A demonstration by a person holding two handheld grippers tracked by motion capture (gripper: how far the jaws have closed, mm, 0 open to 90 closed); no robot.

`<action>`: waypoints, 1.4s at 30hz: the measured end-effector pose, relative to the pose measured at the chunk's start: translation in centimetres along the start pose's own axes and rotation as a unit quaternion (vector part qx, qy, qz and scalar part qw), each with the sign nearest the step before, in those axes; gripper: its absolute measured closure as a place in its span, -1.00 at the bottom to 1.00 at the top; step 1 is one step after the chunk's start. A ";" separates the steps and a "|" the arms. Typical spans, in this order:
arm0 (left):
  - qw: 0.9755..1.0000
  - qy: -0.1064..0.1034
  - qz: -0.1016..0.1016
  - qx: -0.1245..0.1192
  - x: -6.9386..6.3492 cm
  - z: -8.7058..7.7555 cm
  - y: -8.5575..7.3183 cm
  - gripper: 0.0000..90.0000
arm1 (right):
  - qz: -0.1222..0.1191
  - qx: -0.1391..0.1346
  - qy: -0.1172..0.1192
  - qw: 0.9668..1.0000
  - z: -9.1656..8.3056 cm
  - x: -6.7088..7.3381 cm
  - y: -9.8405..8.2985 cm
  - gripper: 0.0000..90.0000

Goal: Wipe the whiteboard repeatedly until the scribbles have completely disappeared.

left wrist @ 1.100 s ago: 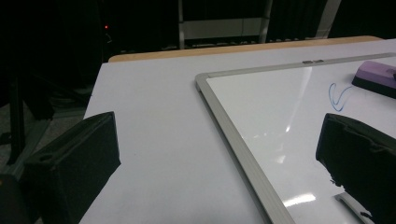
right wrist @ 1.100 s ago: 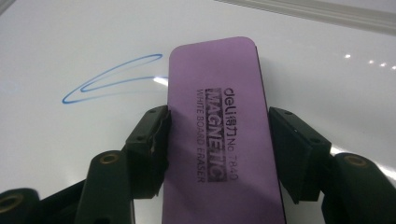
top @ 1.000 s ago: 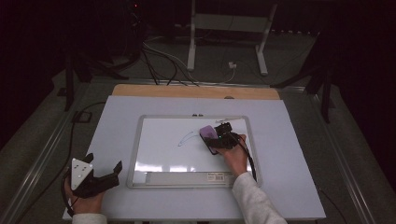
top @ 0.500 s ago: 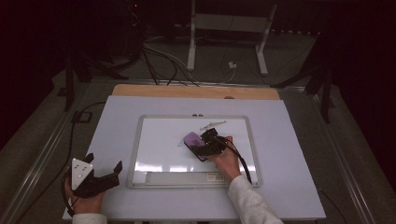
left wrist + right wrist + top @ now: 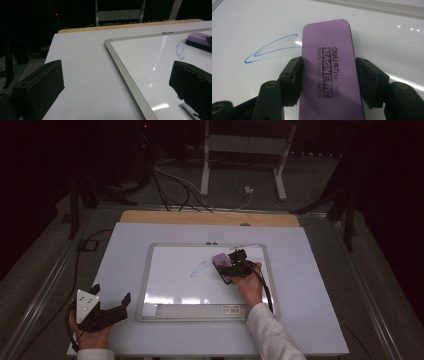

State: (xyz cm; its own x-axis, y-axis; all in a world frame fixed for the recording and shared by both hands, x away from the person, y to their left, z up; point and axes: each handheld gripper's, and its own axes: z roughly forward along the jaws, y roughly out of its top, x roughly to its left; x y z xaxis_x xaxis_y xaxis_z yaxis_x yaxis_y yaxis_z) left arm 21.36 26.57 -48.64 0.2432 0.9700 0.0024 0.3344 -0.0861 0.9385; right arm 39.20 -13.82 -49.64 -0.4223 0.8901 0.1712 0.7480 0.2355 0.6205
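Note:
A silver-framed whiteboard lies flat in the middle of the white table. A thin blue pen stroke is drawn on it. My right gripper is shut on a purple magnetic whiteboard eraser, which rests on the board just right of the stroke. My left gripper stands open over the bare table at the front left, with nothing between its jaws, pointing toward the board's left frame.
A wooden strip runs along the table's far edge. Beyond it stand a white metal stand and loose cables on the dark floor. A pen tray runs along the board's near edge.
My right gripper swept the eraser left across the board, then back to the right, and part of the blue marking is gone. My left gripper has stayed still.

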 end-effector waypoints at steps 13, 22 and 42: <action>1.000 0.000 0.000 0.000 -0.1 0.0 0.0 -0.99 | -0.083 0.004 0.069 0.994 1.2 4.2 -0.1 -0.09; 1.000 -0.001 0.000 -0.001 -0.1 0.0 0.0 -0.99 | -0.125 0.013 0.101 0.987 1.6 6.6 -0.1 -0.09; 1.000 -0.001 0.002 0.001 -0.1 0.0 0.0 -0.99 | -0.024 -0.001 0.025 0.999 1.6 3.7 0.6 -0.09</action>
State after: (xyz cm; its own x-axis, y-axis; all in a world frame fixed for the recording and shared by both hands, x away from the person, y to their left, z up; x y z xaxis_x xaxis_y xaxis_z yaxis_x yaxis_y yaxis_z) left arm 21.35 26.50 -48.63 0.2465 0.9691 0.0056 0.3352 -0.0906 0.9378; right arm 38.94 -9.79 -49.80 -0.4829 0.8572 0.1789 0.7255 0.2772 0.6299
